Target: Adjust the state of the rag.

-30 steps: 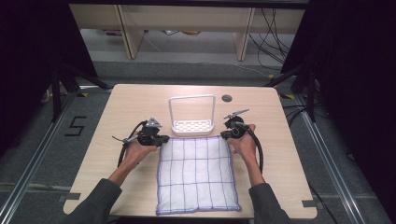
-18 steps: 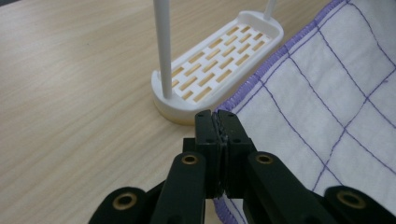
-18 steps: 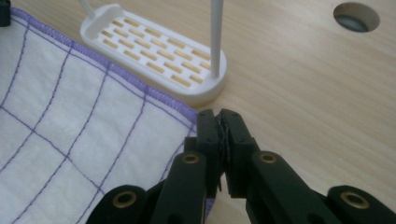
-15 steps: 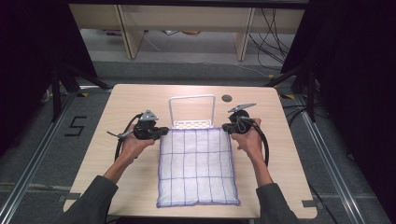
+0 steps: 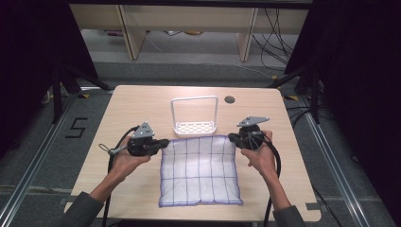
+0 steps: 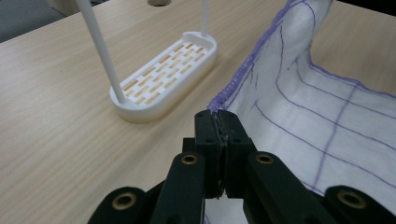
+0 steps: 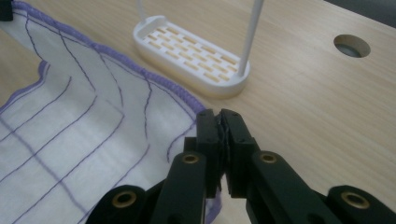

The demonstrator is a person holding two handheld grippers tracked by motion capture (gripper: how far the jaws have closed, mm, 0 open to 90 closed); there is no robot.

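A: Item one, the cloth (image 5: pixel 199 171). We list it as white with a purple grid and purple hem, lying on the near half of the wooden table (image 5: pixel 142 104), its two far corners lifted and its near edge close to the table's front.

B: Holders?

A: We record the left gripper (image 5: pixel 160 144) clamped on the far left corner; in the left gripper view the black jaws are pressed together with the hem pinched between them at (image 6: pixel 219 122). The right gripper (image 5: pixel 232 137) is clamped on the far right corner, jaws together on the fabric in the right gripper view (image 7: pixel 219 123). A hand (image 5: pixel 124 161) carries the left one, another hand (image 5: pixel 259 158) the right.

B: Item two?

A: The white rack (image 5: pixel 195 116), a slotted oval base with a tall wire hoop, standing upright just beyond the cloth's far edge, between the two grippers. We cannot tell whether hem and base touch.

B: Anything further?

A: A round cable hole (image 5: pixel 230 100) in the tabletop, behind the rack to its right.
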